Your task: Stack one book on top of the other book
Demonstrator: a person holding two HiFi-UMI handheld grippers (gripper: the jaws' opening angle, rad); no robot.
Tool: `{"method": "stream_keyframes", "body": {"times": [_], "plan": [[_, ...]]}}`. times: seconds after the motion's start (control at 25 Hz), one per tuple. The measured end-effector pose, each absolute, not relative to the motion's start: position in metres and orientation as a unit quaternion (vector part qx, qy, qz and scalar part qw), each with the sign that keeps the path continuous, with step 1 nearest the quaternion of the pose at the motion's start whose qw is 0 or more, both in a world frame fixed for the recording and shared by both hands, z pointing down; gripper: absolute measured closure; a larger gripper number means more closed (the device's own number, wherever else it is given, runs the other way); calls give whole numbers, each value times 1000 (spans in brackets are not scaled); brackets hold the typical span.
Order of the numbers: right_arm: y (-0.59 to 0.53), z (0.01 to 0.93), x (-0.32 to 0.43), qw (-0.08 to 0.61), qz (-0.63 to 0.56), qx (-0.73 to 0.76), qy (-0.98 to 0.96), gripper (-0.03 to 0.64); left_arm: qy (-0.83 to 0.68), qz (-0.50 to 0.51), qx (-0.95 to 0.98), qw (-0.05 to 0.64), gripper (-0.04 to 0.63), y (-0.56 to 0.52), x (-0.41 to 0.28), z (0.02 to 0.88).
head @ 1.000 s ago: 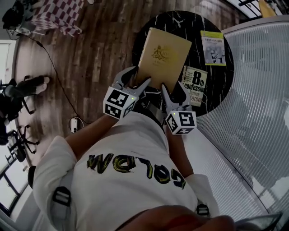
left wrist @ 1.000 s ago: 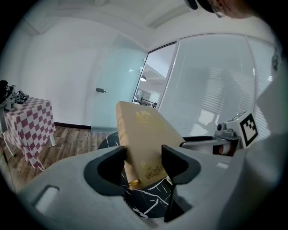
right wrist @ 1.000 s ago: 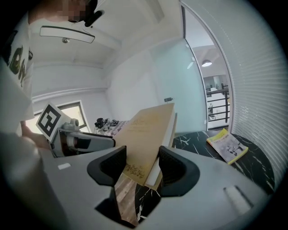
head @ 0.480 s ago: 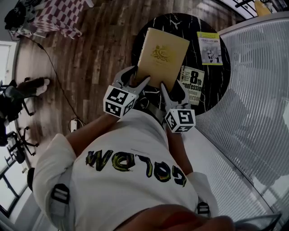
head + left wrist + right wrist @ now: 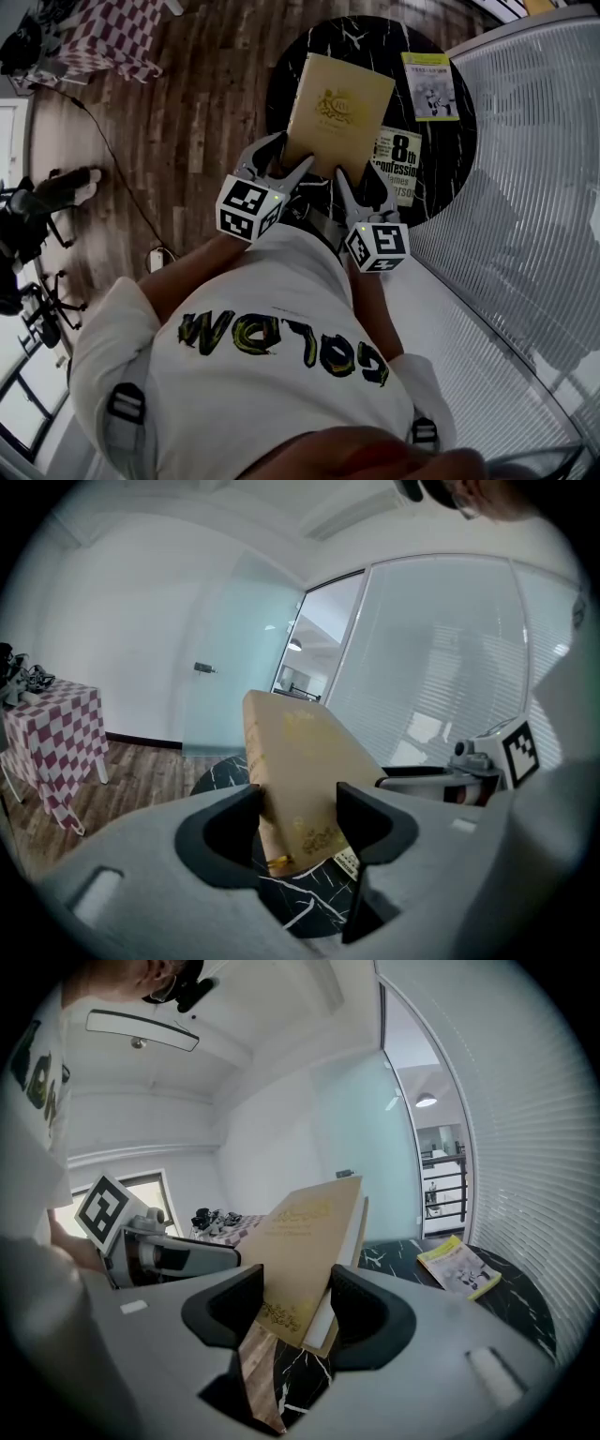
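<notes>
A tan book with a gold emblem hangs tilted over the round black marble table, held at its near edge from both sides. My left gripper is shut on its left corner and my right gripper on its right corner. In the left gripper view the book stands between the jaws of that gripper. The right gripper view shows the same book clamped in that gripper. A white "8th confession" book lies flat on the table, partly hidden under the tan one.
A thin yellow booklet lies at the table's far right, the same booklet in the right gripper view. A ribbed glass wall runs along the right. A checkered-cloth table stands on the wood floor at far left.
Both grippers and the tan book keep their place. The table and the books on it have drifted slightly up and left in the head view.
</notes>
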State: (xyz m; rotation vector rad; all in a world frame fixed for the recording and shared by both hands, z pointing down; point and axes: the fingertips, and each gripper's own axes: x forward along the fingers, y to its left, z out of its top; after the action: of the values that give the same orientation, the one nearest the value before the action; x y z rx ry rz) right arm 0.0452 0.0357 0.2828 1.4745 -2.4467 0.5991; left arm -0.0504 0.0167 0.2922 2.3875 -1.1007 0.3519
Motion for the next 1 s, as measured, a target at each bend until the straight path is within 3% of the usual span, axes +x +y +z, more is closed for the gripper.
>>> {"method": "stream_keyframes", "body": {"times": [0.64,1.0], "plan": [[81,283,121,105,213,593,-769,387,-295,143,914,238,331,43,32,296],[87,289,133,108,219,598,-763,387,-282,151,916,243,333,50,43,303]]}}
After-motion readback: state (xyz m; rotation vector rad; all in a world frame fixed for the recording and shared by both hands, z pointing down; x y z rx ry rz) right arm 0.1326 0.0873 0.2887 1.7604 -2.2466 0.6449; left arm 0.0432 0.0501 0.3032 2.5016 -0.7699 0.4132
